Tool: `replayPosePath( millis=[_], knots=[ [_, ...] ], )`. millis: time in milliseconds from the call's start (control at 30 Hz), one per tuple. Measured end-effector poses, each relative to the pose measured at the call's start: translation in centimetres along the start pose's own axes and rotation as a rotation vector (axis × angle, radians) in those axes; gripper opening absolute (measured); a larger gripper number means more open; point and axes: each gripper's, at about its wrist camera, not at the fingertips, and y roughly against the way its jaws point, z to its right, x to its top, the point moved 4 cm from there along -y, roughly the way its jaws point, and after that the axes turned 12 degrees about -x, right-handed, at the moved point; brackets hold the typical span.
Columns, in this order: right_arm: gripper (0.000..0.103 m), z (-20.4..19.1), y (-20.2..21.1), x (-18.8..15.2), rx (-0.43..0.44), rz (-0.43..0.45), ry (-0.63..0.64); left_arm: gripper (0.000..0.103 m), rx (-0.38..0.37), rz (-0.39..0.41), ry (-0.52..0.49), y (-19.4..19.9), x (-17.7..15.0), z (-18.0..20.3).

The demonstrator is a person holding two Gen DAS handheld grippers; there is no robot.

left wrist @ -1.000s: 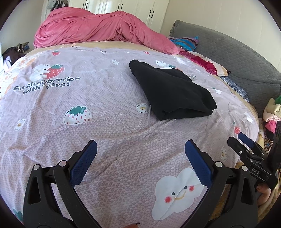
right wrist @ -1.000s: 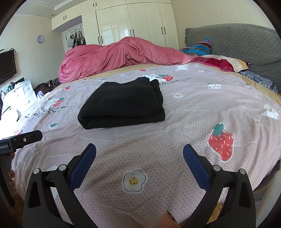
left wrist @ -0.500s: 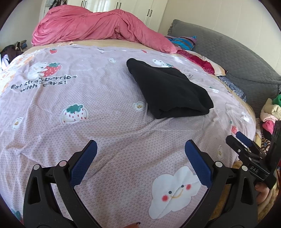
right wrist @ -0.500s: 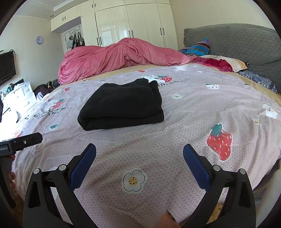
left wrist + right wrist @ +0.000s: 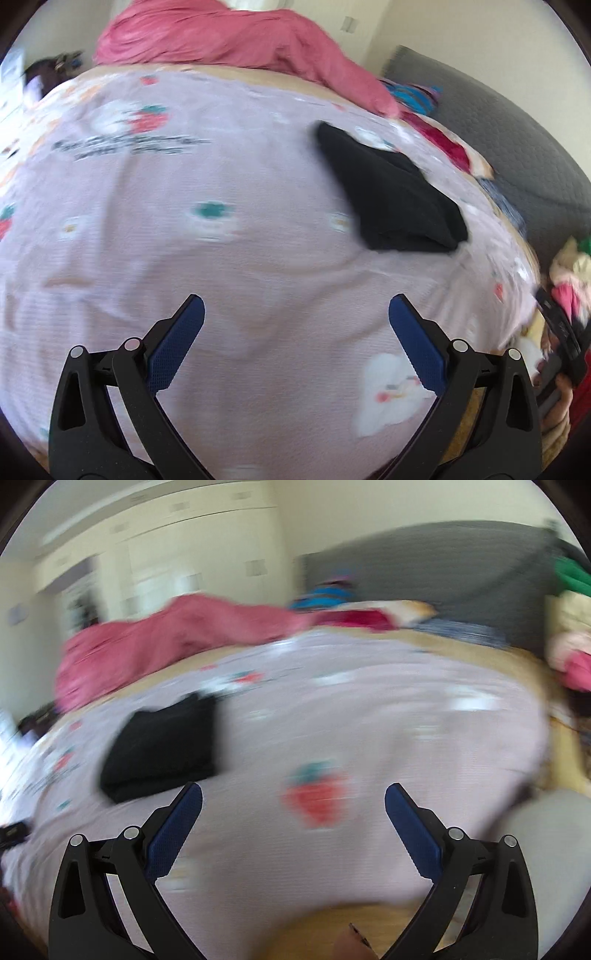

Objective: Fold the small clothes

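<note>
Both views smeared by motion blur, fine detail lost. Left gripper [image 5: 296, 314] held low over the near part of the pink printed bedspread [image 5: 229, 266], jaws spread wide, blue pads [image 5: 173, 341] facing each other with nothing between them. Right gripper [image 5: 293, 801] likewise low over the bedspread [image 5: 369, 716], jaws wide apart and empty, a blurred strawberry print [image 5: 317, 794] showing on the cover between the fingers. Folded black garment [image 5: 391, 195] lying flat on the bedspread, well apart from both grippers: ahead and to the right in the left wrist view, ahead and to the left [image 5: 162, 749] in the right wrist view, its thick folded edge turned toward the cameras. Crumpled pink duvet [image 5: 236, 37] heaped along the far side of the bed, also seen at the back left [image 5: 166, 646] from the right wrist. Grey quilted headboard [image 5: 517, 140] on the right, with striped and red pillows [image 5: 436, 122] against it. Pile of mixed clothes [image 5: 572, 273] off the right edge of the bed. Dark gripper body and part of a hand [image 5: 557, 391] at the lower right edge of the left wrist view. White wardrobe doors [image 5: 177, 554] behind the bed.
</note>
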Motion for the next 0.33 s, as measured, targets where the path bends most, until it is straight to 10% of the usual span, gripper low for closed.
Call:
replayPosePath(
  millis=[333],
  knots=[
    [0.099, 29.1, -5.6, -3.9, -0.752, -0.281, -0.359, 0.094, 0.566, 0.141, 0.271, 11.0, 6.5, -24.9]
  ],
)
